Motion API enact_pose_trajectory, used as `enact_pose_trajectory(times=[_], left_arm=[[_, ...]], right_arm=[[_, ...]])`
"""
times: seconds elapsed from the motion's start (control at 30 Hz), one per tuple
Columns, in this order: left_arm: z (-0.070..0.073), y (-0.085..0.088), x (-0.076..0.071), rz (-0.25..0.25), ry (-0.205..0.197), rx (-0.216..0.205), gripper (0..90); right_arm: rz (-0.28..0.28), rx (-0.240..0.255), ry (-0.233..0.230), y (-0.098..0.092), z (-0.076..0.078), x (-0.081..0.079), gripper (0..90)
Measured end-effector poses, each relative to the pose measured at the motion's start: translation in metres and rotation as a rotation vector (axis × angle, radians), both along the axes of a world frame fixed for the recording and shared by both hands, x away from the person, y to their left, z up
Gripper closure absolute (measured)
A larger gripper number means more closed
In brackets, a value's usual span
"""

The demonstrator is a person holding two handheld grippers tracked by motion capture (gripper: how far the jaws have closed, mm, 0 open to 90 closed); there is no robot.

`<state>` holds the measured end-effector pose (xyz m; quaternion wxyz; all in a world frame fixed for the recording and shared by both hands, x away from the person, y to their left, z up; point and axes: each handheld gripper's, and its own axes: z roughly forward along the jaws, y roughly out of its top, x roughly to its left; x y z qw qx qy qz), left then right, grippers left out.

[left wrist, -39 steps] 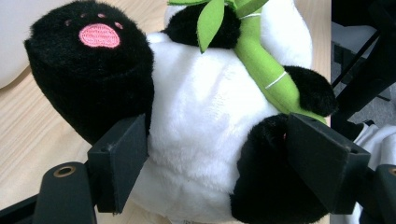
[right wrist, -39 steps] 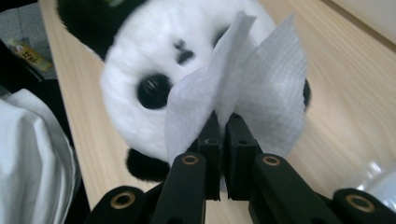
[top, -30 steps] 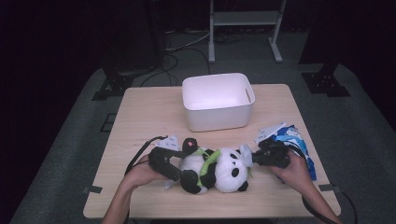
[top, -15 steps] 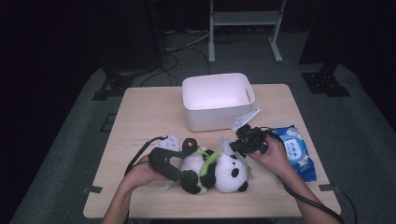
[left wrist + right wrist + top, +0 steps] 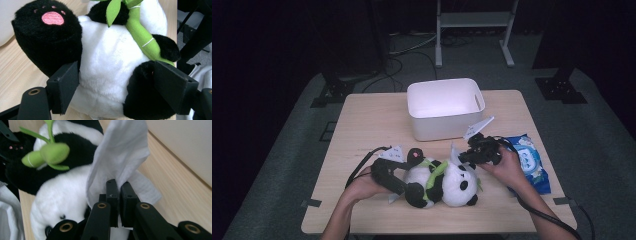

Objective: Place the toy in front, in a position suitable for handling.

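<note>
Black-and-white plush panda w/ green bamboo (image 5: 444, 180) lies on the wooden table's (image 5: 362, 125) near edge, left gripper (image 5: 117, 82) clamped round its belly. Right gripper (image 5: 119, 187), jaws closed, pinches a white wet wipe (image 5: 120, 155) just above the panda's head. Wipe looks fetched; wiping prob. not yet begun.

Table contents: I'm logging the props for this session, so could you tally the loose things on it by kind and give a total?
Plush panda: 1
White bin: 1
Blue wipes pack: 1
White wipe, pinched in the right gripper: 1
Total: 4
</note>
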<state>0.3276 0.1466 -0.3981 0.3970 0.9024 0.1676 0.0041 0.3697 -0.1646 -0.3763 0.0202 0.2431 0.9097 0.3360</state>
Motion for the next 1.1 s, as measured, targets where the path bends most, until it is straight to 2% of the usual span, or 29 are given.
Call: enact_pose_trajectory(times=[0.3, 0.67, 0.8, 0.93, 1.1], left_arm=[[0.0, 0.0, 0.0, 0.001, 0.004, -0.003, 20.5], [0.0, -0.001, -0.001, 0.003, 0.002, 0.0, 20.5], [0.0, 0.0, 0.0, 0.001, 0.001, 0.002, 20.5], [0.0, -0.001, 0.0, 0.003, 0.001, 0.0, 20.5], [0.001, -0.001, 0.0, 0.005, 0.002, -0.001, 20.4]], right_arm=[[-0.045, 0.017, 0.021, -0.031, -0.014, -0.01, 86.0], [-0.06, 0.025, 0.039, -0.054, -0.021, -0.042, 86.0], [-0.045, 0.03, 0.034, -0.055, -0.02, -0.054, 86.0], [-0.019, 0.02, 0.021, -0.047, -0.015, -0.065, 86.0], [0.043, 0.003, 0.004, -0.025, -0.005, -0.071, 86.0]])
